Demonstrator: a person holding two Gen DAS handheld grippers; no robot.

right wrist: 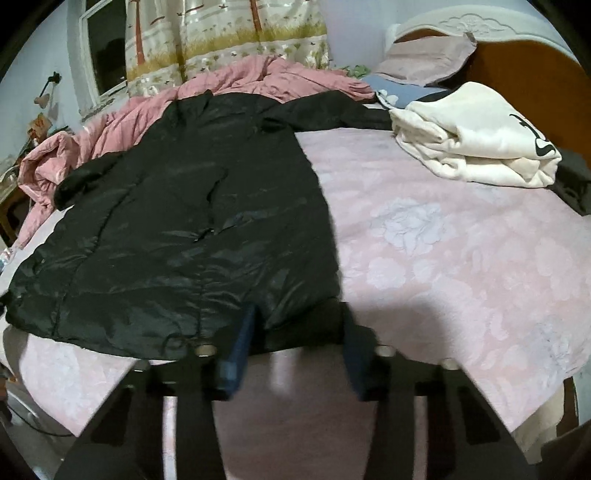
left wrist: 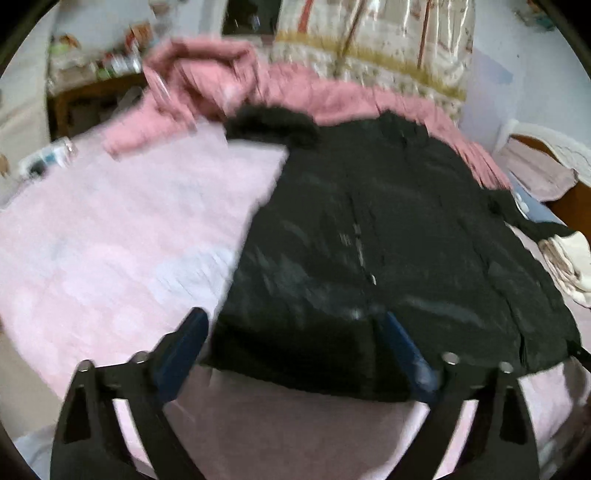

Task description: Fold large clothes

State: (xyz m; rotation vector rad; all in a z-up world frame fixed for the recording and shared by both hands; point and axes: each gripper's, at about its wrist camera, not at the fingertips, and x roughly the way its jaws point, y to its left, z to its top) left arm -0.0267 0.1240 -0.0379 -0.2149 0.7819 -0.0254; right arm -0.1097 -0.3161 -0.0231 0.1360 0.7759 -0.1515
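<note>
A long black padded coat [left wrist: 388, 229] lies spread flat on a pink flowered bed [left wrist: 110, 229], hem toward me, collar at the far end. It also shows in the right wrist view [right wrist: 177, 229]. My left gripper [left wrist: 291, 325] is open, its blue fingers straddling the hem's left corner. My right gripper [right wrist: 299, 325] is open, its fingers astride the hem's right corner. One black sleeve [right wrist: 332, 110] stretches toward the far right; the other sleeve [right wrist: 85, 181] lies folded at the left.
A folded cream sweatshirt [right wrist: 480, 144] lies on the bed [right wrist: 461, 240] at the right, near pillows [right wrist: 424, 59] and the headboard. A crumpled pink quilt [right wrist: 258, 81] lies behind the coat. A patterned curtain [right wrist: 221, 33] and window are beyond; a cluttered side table [left wrist: 92, 92] stands left.
</note>
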